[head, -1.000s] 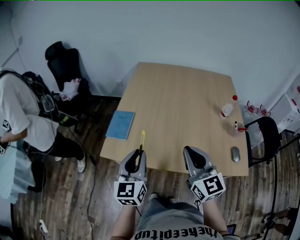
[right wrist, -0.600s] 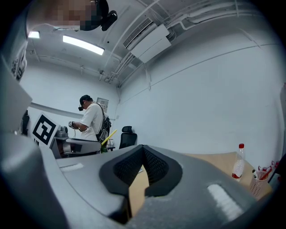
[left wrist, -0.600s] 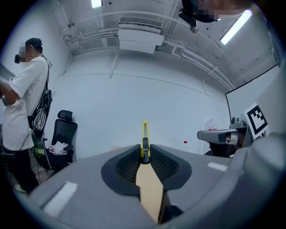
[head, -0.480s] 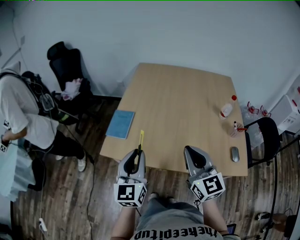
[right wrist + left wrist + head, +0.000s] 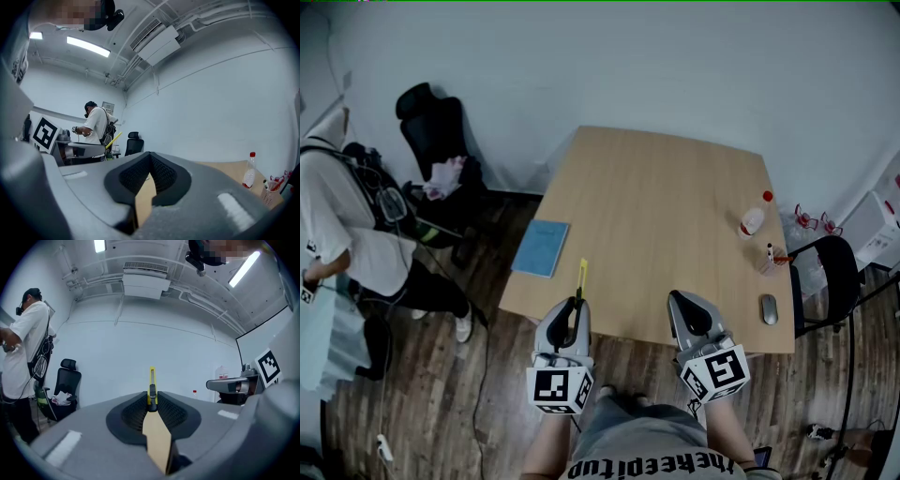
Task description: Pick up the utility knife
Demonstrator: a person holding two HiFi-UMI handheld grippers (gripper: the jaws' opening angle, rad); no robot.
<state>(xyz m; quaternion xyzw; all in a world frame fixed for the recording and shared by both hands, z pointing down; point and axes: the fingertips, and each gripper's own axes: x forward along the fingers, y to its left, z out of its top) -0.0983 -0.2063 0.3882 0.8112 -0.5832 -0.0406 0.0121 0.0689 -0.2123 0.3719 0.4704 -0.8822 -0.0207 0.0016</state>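
A yellow utility knife [image 5: 582, 277] sticks forward from my left gripper [image 5: 577, 305], which is shut on its black slider end. It hangs over the near edge of the light wooden table [image 5: 656, 206]. In the left gripper view the knife [image 5: 152, 380] rises straight out from between the pads, pointing level at the far wall. My right gripper [image 5: 680, 300] is held beside the left one at the same table edge. Its jaws meet at the tips [image 5: 150, 157] with nothing between them.
A blue notebook [image 5: 540, 248] lies at the table's left edge. At the right side are a red-capped bottle [image 5: 753, 219], a cup of pens [image 5: 769, 260] and a mouse [image 5: 769, 308]. A black chair [image 5: 830, 262] stands right, an office chair [image 5: 431, 131] and a person [image 5: 342, 234] left.
Both grippers and the knife keep their places. The person standing at the left has shifted slightly.
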